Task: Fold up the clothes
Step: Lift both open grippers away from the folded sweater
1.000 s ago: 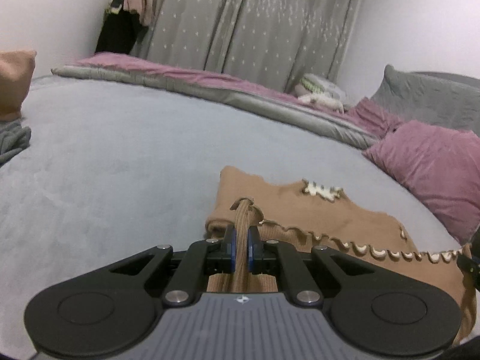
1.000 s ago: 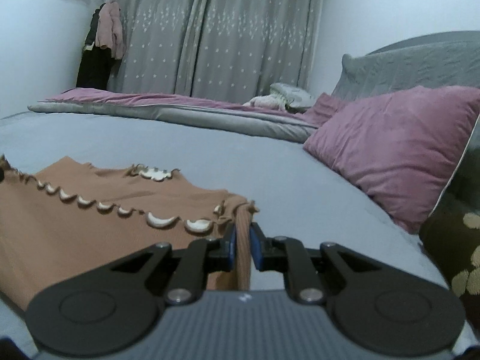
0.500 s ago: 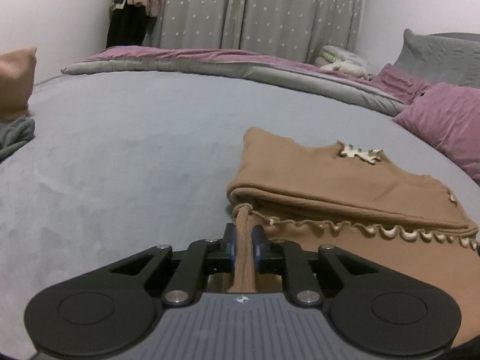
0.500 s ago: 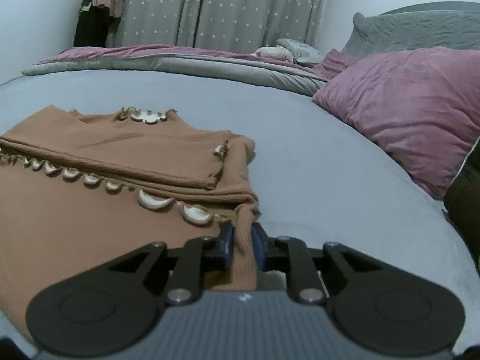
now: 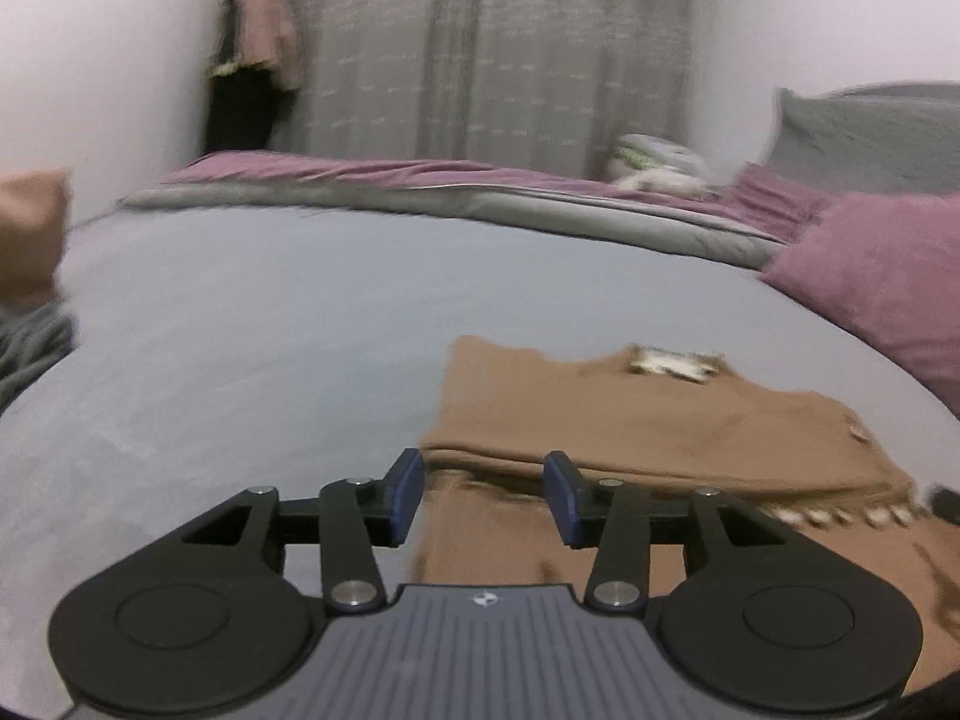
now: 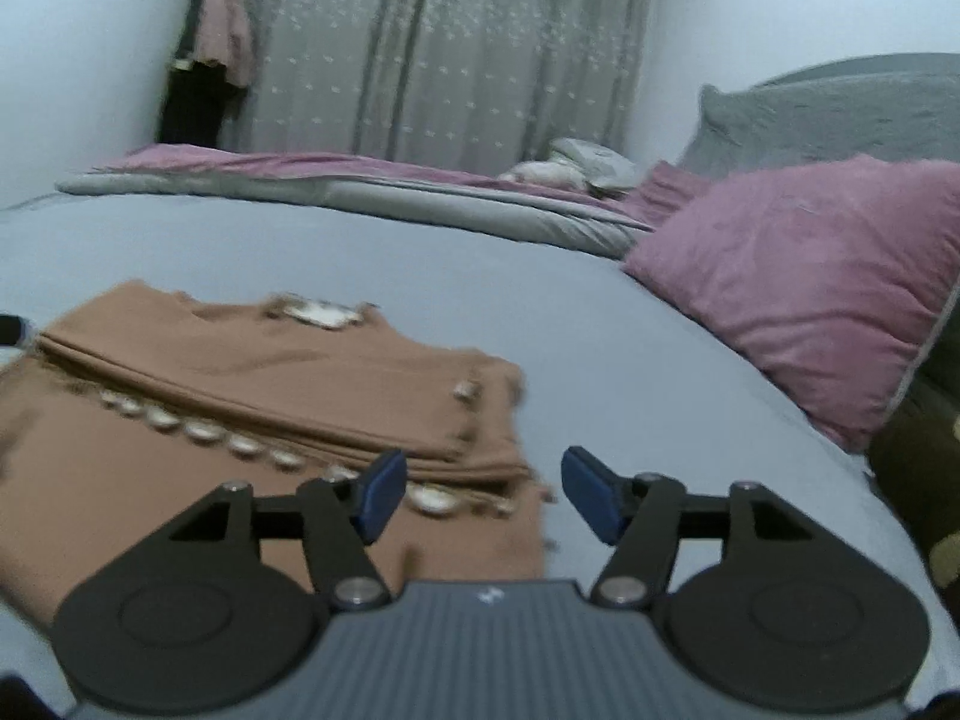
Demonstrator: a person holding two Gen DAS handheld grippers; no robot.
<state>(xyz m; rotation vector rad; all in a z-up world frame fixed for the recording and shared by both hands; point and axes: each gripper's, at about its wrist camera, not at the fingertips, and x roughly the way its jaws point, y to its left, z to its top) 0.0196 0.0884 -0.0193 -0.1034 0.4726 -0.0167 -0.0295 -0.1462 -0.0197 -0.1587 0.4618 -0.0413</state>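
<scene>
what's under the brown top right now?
The brown top lies folded on the grey bedsheet, which shows all around it. Its lower layers and the sheet beneath are covered. Left gripper and right gripper are open, holding nothing.

A tan-brown knit garment [image 6: 252, 384] lies folded flat on the grey bed, its upper part doubled over the lower so a layered fold edge runs across it. A row of cream scalloped trim [image 6: 198, 432] shows just below that fold, and a cream patch [image 6: 318, 313] sits at the far edge. Its right side ends in stacked layers.
</scene>
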